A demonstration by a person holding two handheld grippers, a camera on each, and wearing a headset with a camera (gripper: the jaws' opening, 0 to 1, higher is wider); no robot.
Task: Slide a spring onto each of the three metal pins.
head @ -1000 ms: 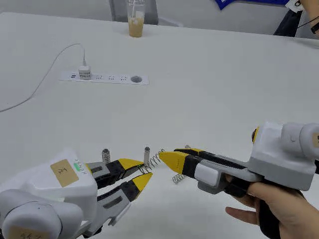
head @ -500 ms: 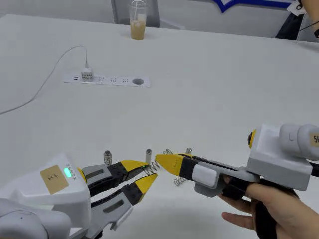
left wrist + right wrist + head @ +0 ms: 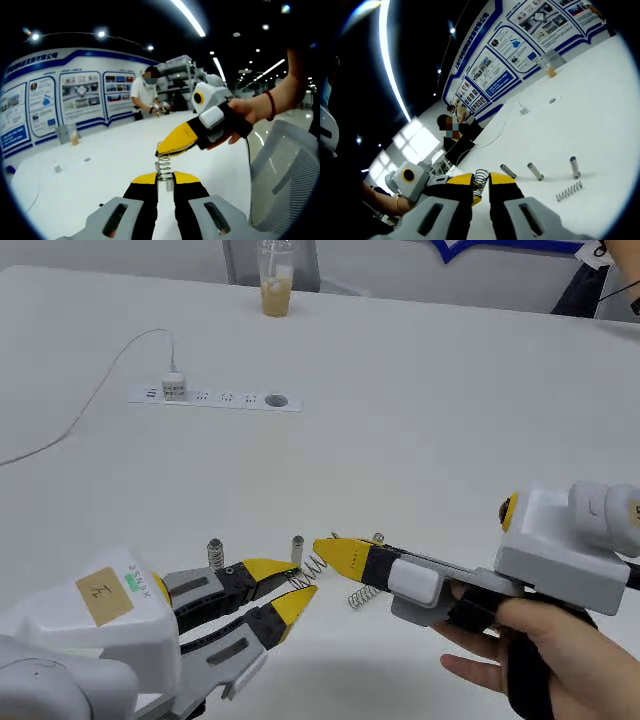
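where the yellow-tipped left gripper and right gripper, each nearly closed, pinch opposite ends of one coiled steel spring, it hangs just beside the bare grey metal pin, probably for alignment.

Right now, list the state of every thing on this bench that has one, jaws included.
left gripper: jaws shut on one end of the held spring
right gripper: jaws shut on its other end
left pin: upright, spring on it
middle pin: upright, bare
right pin: upright, bare
loose spring: lying on the table
power strip: charger plugged in
cup: upright, partly filled
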